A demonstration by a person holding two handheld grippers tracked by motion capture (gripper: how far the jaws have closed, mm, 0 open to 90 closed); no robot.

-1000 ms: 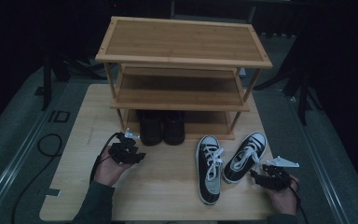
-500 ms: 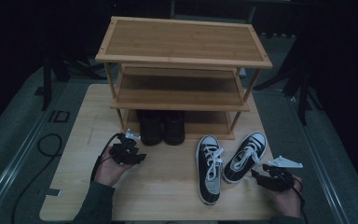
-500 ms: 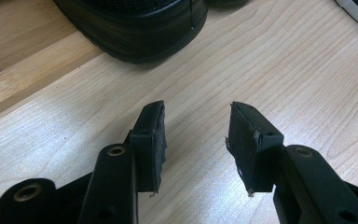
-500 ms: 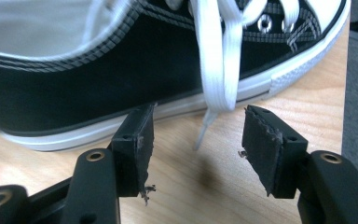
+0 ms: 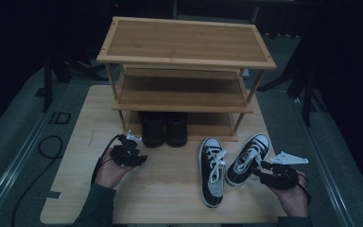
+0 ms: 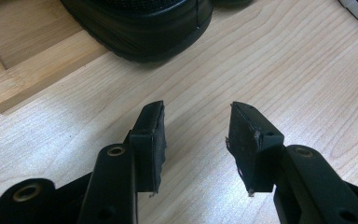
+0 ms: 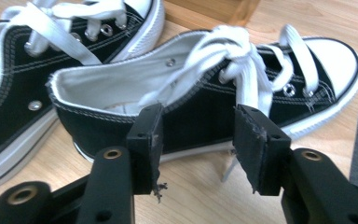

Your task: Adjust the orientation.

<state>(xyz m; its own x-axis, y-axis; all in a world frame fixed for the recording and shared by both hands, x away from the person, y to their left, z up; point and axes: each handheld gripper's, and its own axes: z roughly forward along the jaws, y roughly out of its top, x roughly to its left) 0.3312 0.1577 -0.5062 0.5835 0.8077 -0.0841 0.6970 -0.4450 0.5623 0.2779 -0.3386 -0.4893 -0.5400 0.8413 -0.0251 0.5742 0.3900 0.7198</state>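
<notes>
Right now the black canvas sneaker with white laces and white rubber toe (image 7: 205, 107) lies low and right of centre in the high view, just beside its twin black-and-white sneaker (image 5: 212, 171) on the pale wooden table (image 5: 165, 189). My right gripper (image 7: 196, 140) hovers at its heel side; its jaws have just been closing, yet the pads (image 7: 256, 144) stay apart with nothing pressed between them. My left gripper (image 6: 196, 140), at lower left in the high view, holds its fingers (image 6: 150, 140) apart over bare wood, near a pair of black leather shoes (image 5: 164, 128) on the bottom shelf of the three-tier bamboo rack (image 5: 184, 47).
</notes>
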